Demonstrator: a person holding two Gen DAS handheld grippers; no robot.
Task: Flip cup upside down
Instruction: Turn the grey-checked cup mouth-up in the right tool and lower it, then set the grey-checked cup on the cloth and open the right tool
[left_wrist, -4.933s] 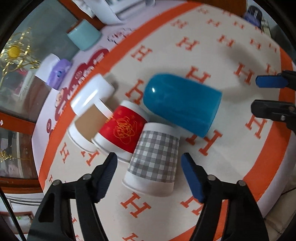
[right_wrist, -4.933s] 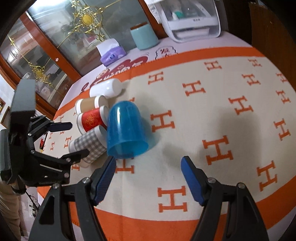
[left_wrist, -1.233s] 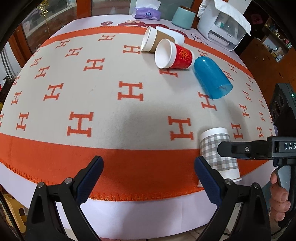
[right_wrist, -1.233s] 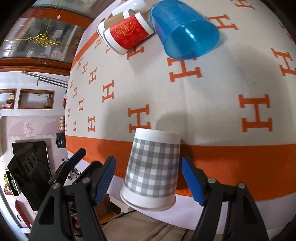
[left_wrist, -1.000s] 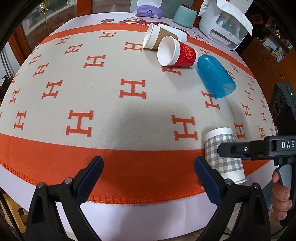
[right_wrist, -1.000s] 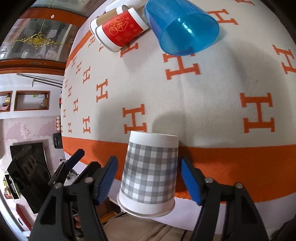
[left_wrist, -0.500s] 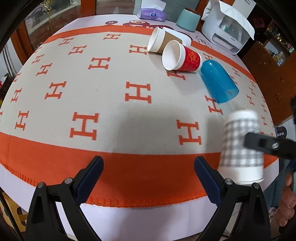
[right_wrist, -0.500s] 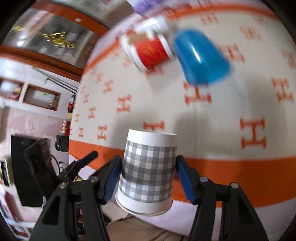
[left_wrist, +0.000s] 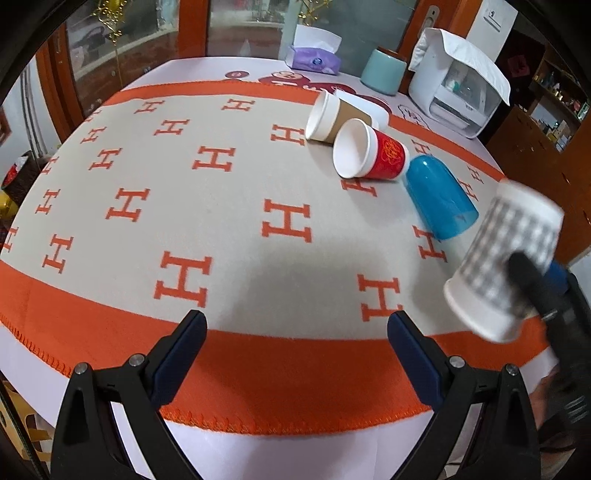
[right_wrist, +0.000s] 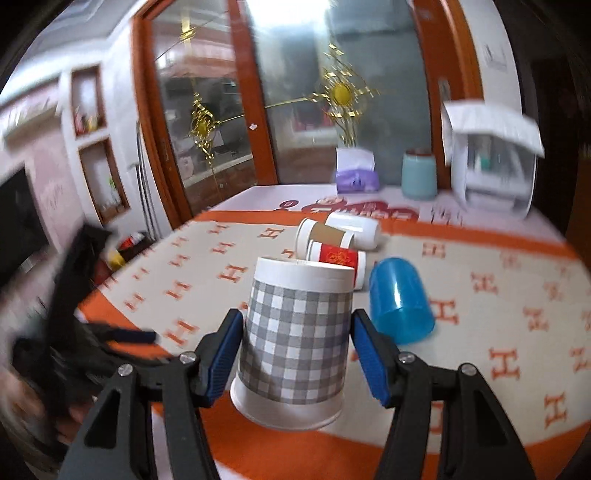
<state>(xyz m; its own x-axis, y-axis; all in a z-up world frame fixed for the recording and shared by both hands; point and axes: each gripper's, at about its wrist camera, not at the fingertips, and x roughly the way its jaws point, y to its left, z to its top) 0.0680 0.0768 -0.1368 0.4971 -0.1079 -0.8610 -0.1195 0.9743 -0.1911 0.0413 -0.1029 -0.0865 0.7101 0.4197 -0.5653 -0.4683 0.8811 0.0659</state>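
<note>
The right hand-held gripper (right_wrist: 297, 338) pinched the checked cup (right_wrist: 295, 339) by its sides, lifted above the table's (left_wrist: 229, 229) near edge, apparently to turn it mouth-down, while the left hand-held gripper (left_wrist: 295, 354) stood spread and empty.

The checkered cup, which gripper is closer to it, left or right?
Right. The right gripper has its fingers clamped on both sides of the gray checkered paper cup. The left gripper is open and empty, off to the cup's side over the blanket's orange border.
</note>
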